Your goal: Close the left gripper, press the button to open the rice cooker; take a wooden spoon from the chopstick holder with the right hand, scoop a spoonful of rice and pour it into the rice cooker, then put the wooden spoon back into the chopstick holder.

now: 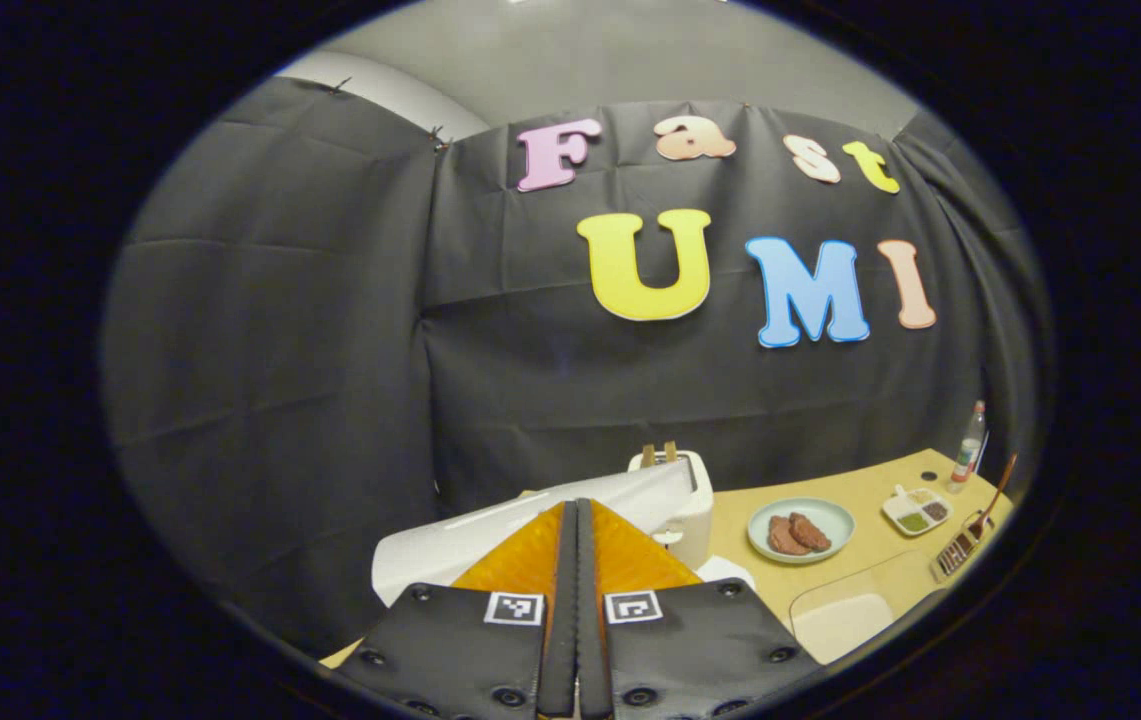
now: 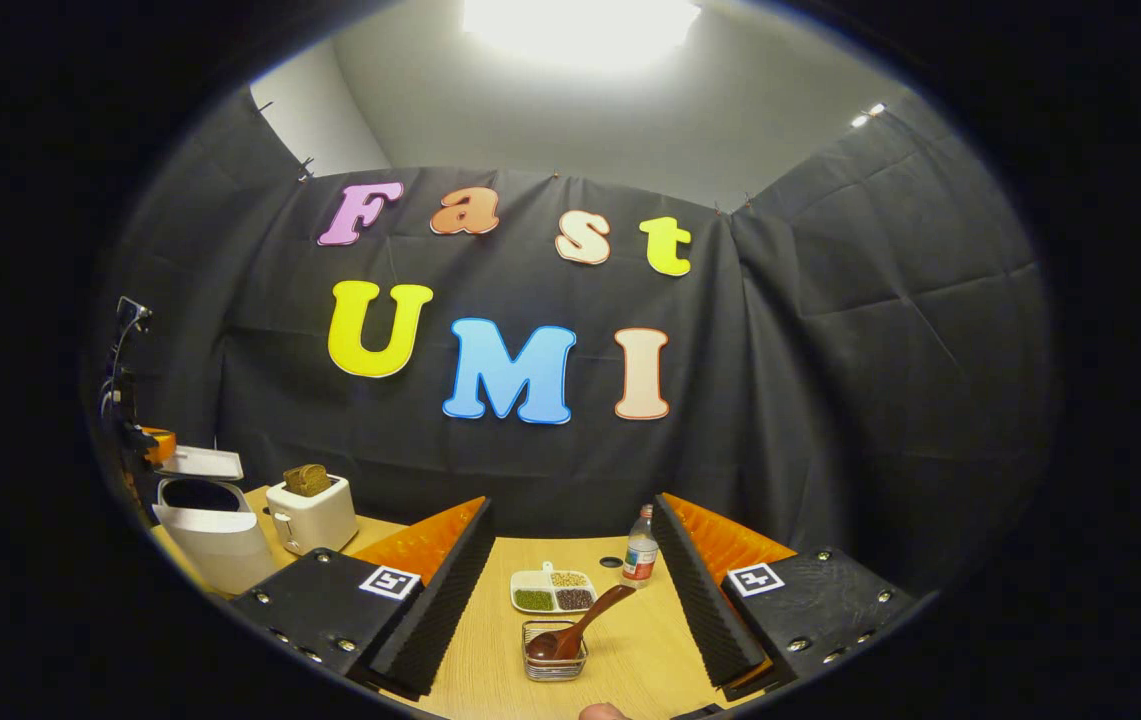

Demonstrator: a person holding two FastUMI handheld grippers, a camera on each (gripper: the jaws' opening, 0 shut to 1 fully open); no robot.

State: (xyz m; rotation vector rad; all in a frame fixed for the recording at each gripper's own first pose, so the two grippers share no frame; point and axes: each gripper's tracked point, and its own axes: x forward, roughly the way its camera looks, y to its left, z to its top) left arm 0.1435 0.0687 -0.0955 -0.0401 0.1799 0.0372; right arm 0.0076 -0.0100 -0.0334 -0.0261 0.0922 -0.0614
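Note:
In the right gripper view the white rice cooker stands at the far left with its lid raised. My left gripper hovers by that lid. In the left gripper view my left gripper is shut with nothing in it, just above the white lid. My right gripper is open, its fingers on either side of the wire chopstick holder. The wooden spoon leans in the holder, untouched. Behind it sits a divided dish of grains.
A toaster with bread stands right of the cooker. A small bottle stands behind the dish. In the left gripper view, a plate of brown food and a pale board lie on the wooden table.

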